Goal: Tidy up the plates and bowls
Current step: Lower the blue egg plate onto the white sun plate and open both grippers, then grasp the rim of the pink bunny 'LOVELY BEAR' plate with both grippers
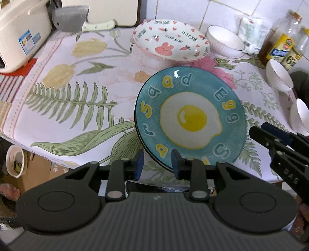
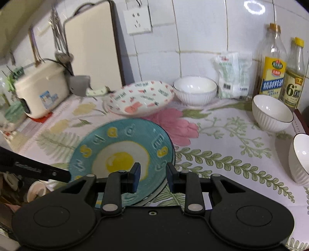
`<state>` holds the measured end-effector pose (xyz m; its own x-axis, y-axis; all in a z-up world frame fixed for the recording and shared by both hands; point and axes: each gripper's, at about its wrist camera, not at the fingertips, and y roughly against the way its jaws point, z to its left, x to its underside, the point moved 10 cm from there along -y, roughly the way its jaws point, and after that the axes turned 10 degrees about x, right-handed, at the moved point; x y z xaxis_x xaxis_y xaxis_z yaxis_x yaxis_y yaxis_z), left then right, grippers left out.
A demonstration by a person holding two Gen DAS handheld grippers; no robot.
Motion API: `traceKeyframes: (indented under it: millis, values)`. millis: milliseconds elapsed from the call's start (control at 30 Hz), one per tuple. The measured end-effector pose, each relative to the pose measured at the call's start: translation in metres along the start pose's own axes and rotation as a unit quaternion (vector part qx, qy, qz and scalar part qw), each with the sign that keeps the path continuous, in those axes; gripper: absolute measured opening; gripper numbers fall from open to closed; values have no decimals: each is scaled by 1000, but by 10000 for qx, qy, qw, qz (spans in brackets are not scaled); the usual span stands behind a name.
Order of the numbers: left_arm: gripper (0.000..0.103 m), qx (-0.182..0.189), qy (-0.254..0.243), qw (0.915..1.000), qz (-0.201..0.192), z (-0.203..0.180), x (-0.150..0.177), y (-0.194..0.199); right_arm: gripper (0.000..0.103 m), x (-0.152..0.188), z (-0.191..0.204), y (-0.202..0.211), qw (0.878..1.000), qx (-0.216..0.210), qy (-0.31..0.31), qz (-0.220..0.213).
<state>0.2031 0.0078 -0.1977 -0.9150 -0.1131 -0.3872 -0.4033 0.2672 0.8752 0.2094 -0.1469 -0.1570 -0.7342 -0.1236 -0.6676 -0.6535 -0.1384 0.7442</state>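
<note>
Blue egg plate (image 1: 190, 119): fried-egg print, yellow and white lettering on the rim; tilted, near edge raised off the floral tablecloth (image 1: 63, 104), centre of the counter.

Left gripper (image 1: 158, 162): fingers spread a little, the plate's near rim in the gap; whether the pads press on it cannot be told.

Right gripper (image 2: 151, 176): fingers likewise a little apart, over the plate's near right rim; contact cannot be told.

Rabbit plate (image 1: 171, 43): white, pink rabbit, carrots and hearts, just beyond the blue plate, tilted.

Far ribbed white bowl (image 2: 195, 89): right of the rabbit plate, upright.

Two more white bowls (image 2: 271, 114), (image 2: 301, 159): right edge of the counter.

Two bottles (image 2: 273, 65), (image 2: 293, 75): far right, against the tiled wall.

Rice cooker (image 2: 41, 92), cleaver (image 1: 70, 18): far left.
</note>
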Motion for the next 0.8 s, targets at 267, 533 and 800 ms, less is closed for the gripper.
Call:
traceKeyframes:
  millis: [267,533,800]
  values:
    - [46,-54,-477,9987,-177,-11,-1,43,36,-16,0,49,9985,-362,-39,-407]
    - [53,127,-714,9971,-240,-20,-14,68,63,-39,2,81,9944,-463,296,-900]
    - [62,194,-830,9957,-359,-17,-39,77,74,-58,0,85,9912,-532,188,-1201]
